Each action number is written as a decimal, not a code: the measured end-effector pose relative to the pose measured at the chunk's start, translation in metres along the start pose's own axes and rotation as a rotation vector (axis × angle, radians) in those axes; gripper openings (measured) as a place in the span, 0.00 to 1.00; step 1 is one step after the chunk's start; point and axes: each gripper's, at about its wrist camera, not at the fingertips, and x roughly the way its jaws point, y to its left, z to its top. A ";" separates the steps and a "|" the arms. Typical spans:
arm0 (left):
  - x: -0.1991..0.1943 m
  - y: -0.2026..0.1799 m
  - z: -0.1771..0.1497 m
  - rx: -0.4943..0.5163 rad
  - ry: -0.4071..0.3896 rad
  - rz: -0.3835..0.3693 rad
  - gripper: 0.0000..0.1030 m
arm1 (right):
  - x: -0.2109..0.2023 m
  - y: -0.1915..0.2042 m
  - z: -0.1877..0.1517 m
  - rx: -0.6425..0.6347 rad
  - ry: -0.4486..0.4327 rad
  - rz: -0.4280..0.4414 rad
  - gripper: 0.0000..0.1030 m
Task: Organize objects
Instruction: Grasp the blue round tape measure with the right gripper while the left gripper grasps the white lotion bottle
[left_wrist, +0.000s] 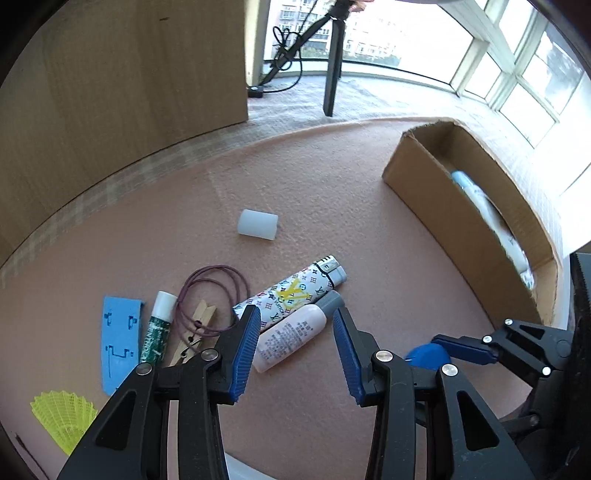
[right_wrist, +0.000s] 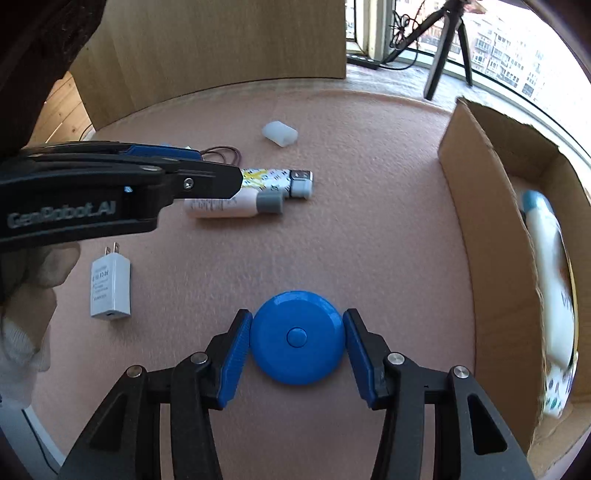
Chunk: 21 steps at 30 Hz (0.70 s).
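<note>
Right tool (right_wrist: 297, 338) brackets the blue round disc (right_wrist: 297, 336) on the pink tabletop (right_wrist: 369, 229), pads at its two sides; whether they press it I cannot tell. Left tool (left_wrist: 295, 345) hangs with pads apart above the pink bottle (left_wrist: 291, 338) beside the patterned lighter (left_wrist: 291, 291). Cardboard box (right_wrist: 480, 236) stands at the right.

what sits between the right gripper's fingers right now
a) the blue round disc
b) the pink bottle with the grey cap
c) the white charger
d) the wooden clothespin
a: in the right wrist view the blue round disc lies on the pink mat between the two fingertips of the right gripper, while the white charger and the pink bottle lie farther off.
</note>
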 end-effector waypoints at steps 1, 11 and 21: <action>0.004 -0.005 0.000 0.021 0.009 0.000 0.43 | -0.003 -0.004 -0.005 0.017 -0.001 0.003 0.45; 0.021 -0.032 -0.020 0.030 0.089 -0.075 0.39 | -0.019 -0.024 -0.031 0.089 -0.012 0.015 0.45; 0.020 -0.049 -0.029 -0.044 0.081 -0.031 0.22 | -0.019 -0.026 -0.036 0.062 -0.028 -0.027 0.45</action>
